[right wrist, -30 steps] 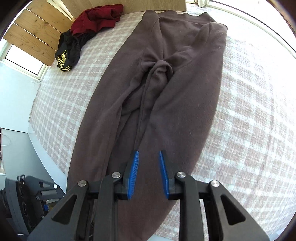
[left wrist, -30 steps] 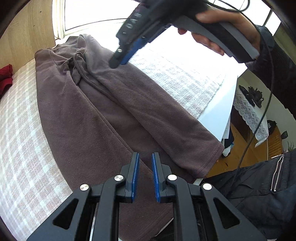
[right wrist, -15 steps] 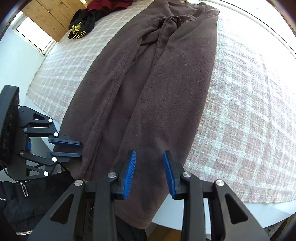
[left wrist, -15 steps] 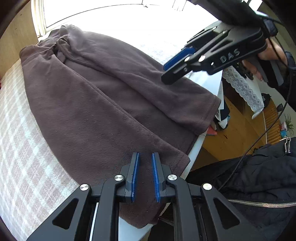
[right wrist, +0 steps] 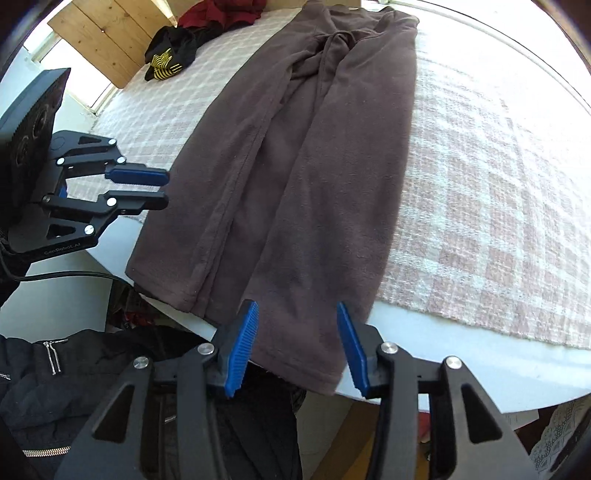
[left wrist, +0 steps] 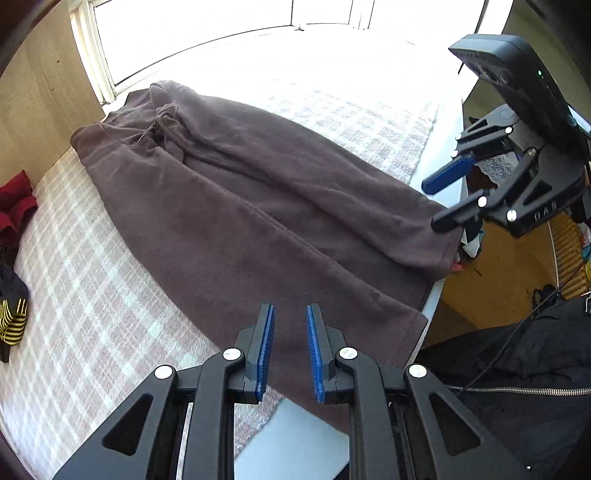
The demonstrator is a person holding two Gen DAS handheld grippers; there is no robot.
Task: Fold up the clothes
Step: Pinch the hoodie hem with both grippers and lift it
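Brown fleece trousers [left wrist: 240,206] lie lengthwise on a checked cloth, waistband at the far end by the window, both leg hems at the near table edge. My left gripper [left wrist: 290,308] hovers over the hem of the left leg, its blue pads a narrow gap apart with nothing between them. It also shows in the right wrist view, where the left gripper [right wrist: 162,188] sits just left of the trousers [right wrist: 314,166]. My right gripper [right wrist: 295,314] is wide open, its fingers straddling the right leg's hem, which droops over the edge. From the left wrist view the right gripper [left wrist: 439,203] is level with that hem.
The checked cloth [right wrist: 480,184] covers a white table [right wrist: 443,350]. A red garment [right wrist: 221,14] and a black-and-yellow one [right wrist: 170,55] lie at the far corner by wooden panels. A person's black zipped jacket [left wrist: 517,369] is close to the table edge.
Both grippers have drawn back from the trousers' upper part to the hem end. The right gripper's fingers have spread much wider. The left gripper's gap looks the same.
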